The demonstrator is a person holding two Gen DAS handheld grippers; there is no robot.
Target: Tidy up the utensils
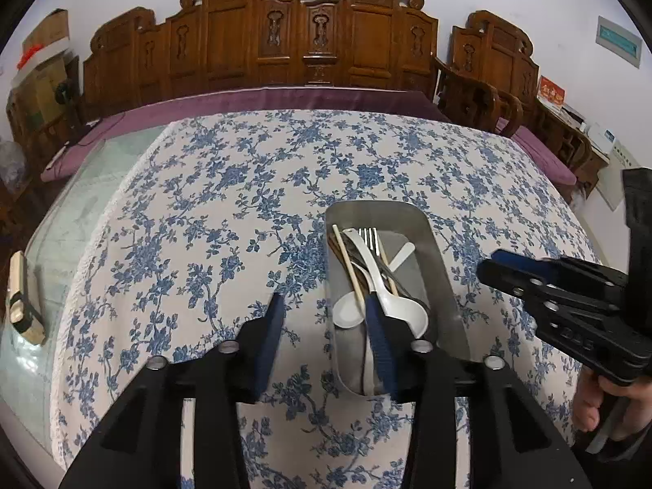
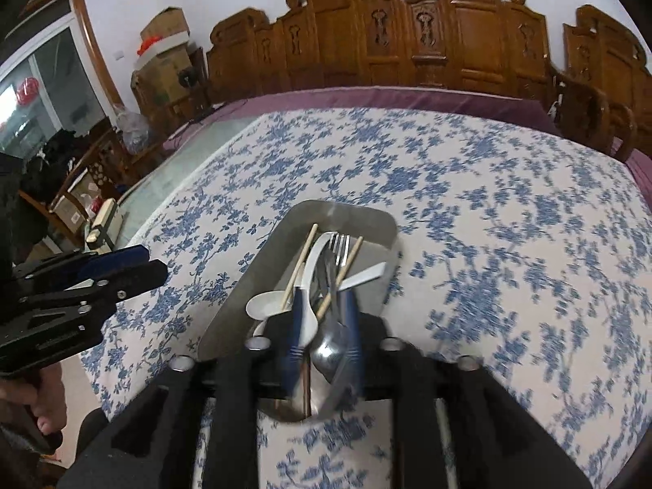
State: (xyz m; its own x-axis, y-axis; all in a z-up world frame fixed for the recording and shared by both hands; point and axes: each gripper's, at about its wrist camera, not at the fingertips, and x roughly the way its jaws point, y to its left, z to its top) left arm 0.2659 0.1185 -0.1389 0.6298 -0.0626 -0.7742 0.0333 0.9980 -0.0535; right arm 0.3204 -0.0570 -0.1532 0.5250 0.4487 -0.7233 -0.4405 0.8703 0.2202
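Note:
A steel tray (image 1: 442,269) (image 2: 240,297) lies on the blue-flowered tablecloth (image 1: 228,212). In it are white spoons (image 1: 377,273) (image 2: 316,256), a fork (image 1: 368,236) (image 2: 340,244), wooden chopsticks (image 1: 346,256) (image 2: 301,265) and a metal spoon (image 2: 330,350). My left gripper (image 1: 326,330) is open over the tray's near left rim, with nothing in its jaws. My right gripper (image 2: 324,338) hovers over the tray's near end with its jaws apart. The metal spoon's bowl shows between its blurred fingers, and I see no pad pressing on it. Each gripper also appears in the other's view: right gripper (image 1: 501,269), left gripper (image 2: 134,265).
Bare glass tabletop (image 1: 77,220) borders the cloth on the left, with a wooden-handled object (image 1: 22,301) at its edge. A carved wooden bench (image 1: 309,40) with a purple cushion (image 1: 285,100) stands behind the table. A person's hand (image 1: 591,403) holds the right gripper.

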